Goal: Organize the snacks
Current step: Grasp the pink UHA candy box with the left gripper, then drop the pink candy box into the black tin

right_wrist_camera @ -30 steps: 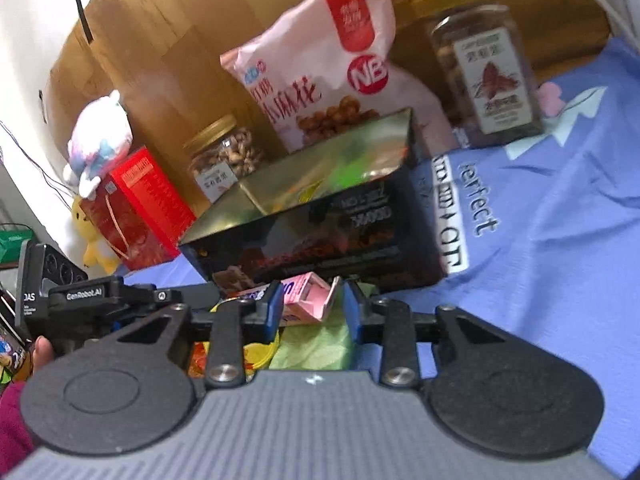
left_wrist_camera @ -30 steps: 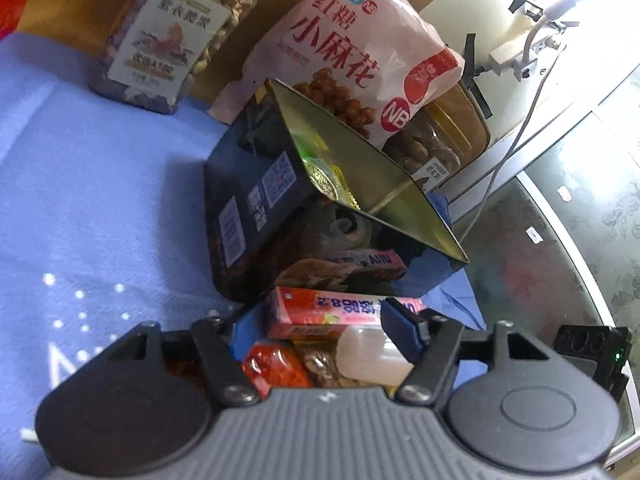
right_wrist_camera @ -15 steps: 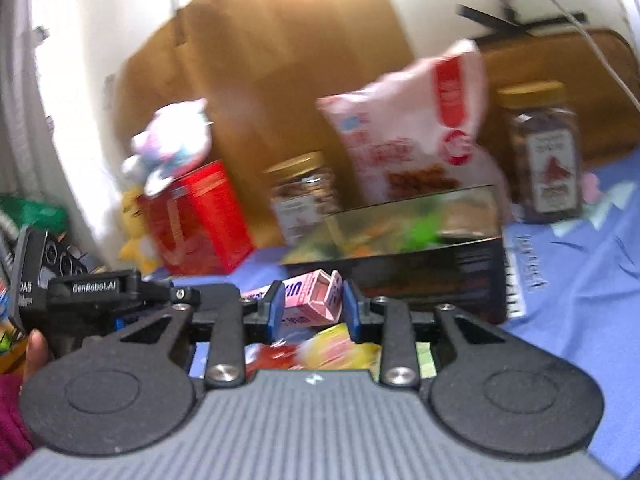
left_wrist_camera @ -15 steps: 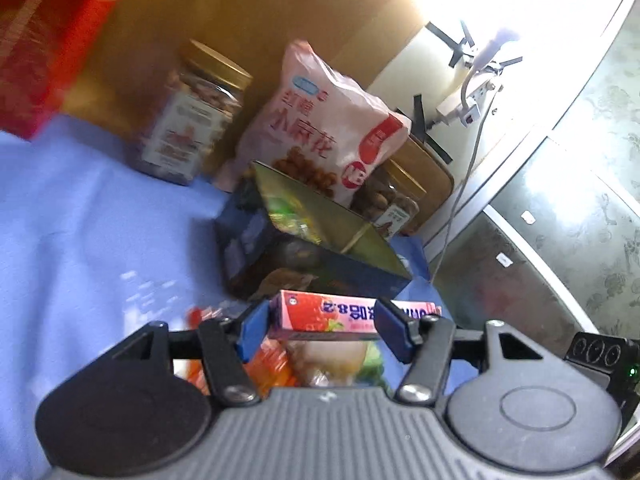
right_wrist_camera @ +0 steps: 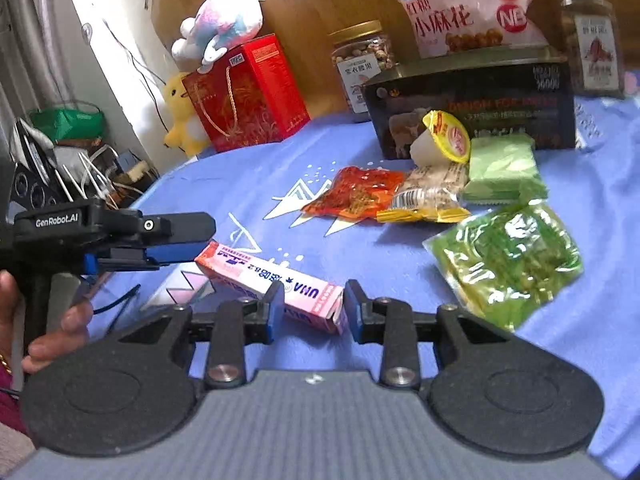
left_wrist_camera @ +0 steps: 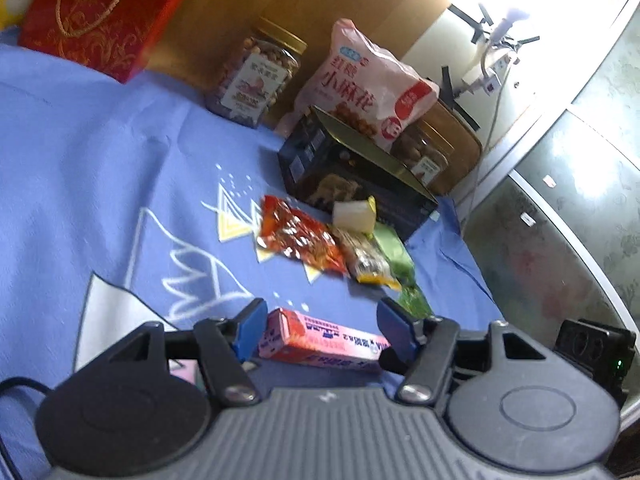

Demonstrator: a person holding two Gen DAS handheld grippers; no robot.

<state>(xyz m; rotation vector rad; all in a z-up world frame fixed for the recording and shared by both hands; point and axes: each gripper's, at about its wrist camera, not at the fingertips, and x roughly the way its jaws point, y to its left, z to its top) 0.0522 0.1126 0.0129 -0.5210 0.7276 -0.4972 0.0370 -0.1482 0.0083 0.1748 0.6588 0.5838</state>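
pulled back from dark box [left_wrist_camera: 352,168]; pink carton [left_wrist_camera: 320,340] now on cloth, left gripper [left_wrist_camera: 324,330] and right gripper [right_wrist_camera: 308,306] both spread, unclamped. light, stiff, crushable; grip long sides mid-length.

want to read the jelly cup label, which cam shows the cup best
The right wrist view: the jelly cup lies tipped against the dark box with its yellow printed lid facing the camera. The left wrist view shows only its pale side and the lid's edge, smaller and blurred.
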